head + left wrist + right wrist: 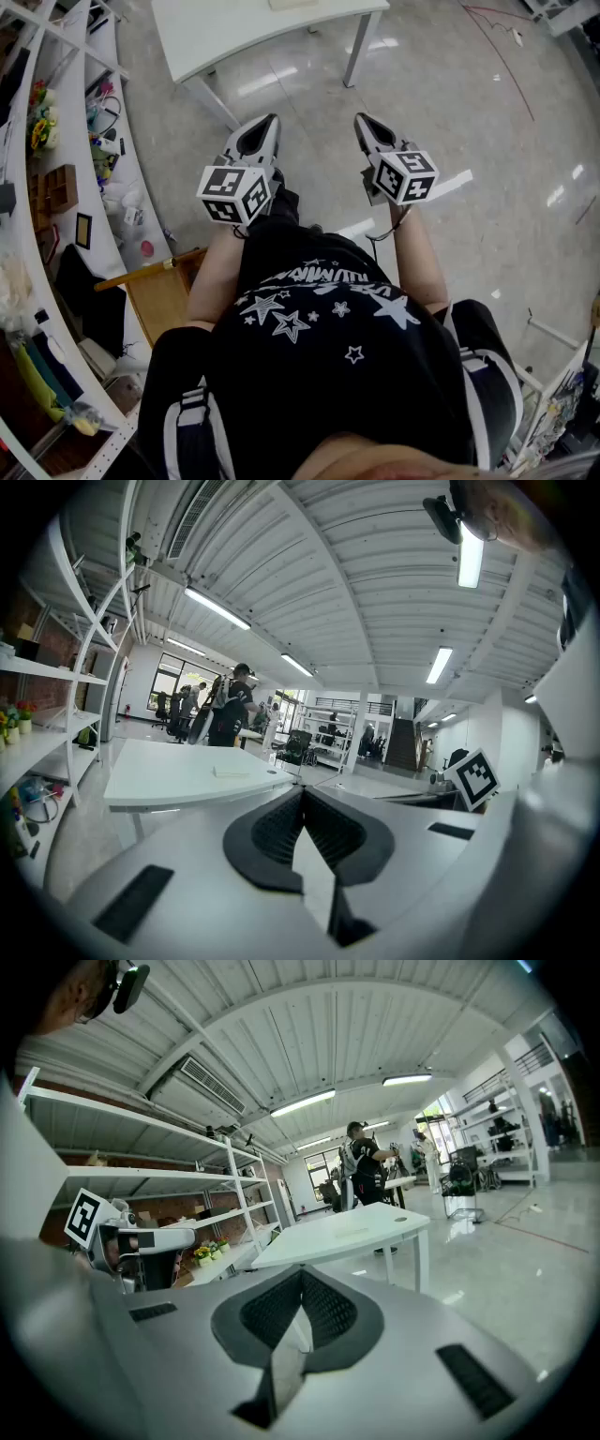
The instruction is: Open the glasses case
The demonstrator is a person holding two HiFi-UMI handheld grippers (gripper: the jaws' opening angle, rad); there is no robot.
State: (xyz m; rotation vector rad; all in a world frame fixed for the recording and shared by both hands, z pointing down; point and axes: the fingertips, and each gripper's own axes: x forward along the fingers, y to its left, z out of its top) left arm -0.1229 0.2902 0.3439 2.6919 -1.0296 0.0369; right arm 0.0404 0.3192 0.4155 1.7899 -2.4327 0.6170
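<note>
1. A wide hall has a glossy grey floor (450, 94), a ribbed white ceiling with strip lights (216, 608), and a white counter (216, 37) standing out in the open.
2. White shelves (70, 169) run along the left of the counter, loaded with small mixed goods, and a wooden frame (159, 295) stands at their foot, nearer the person than the counter is.
3. A flat pale item (230, 772) lies alone on the counter top, also visible from the right gripper view (352, 1233). It is too small to tell whether it is the glasses case.
4. The person, in a black shirt (319, 356) printed with white stars, stands a little back from the counter's near edge and faces it.
5. The left hand-held gripper (270, 120) is held in the air short of the counter, pointing toward it and roughly level. Its ribbed jaws meet at the tips with nothing between them (303, 794).
6. The right hand-held gripper (362, 119) hangs beside it, clear of the counter's right leg, tilted slightly down. Its jaws are likewise pressed together and empty (302, 1274).
7. Neither hand-held gripper touches the counter or the item on it.
8. Beyond the counter's far side, other people (230, 714) stand among desks and chairs.
</note>
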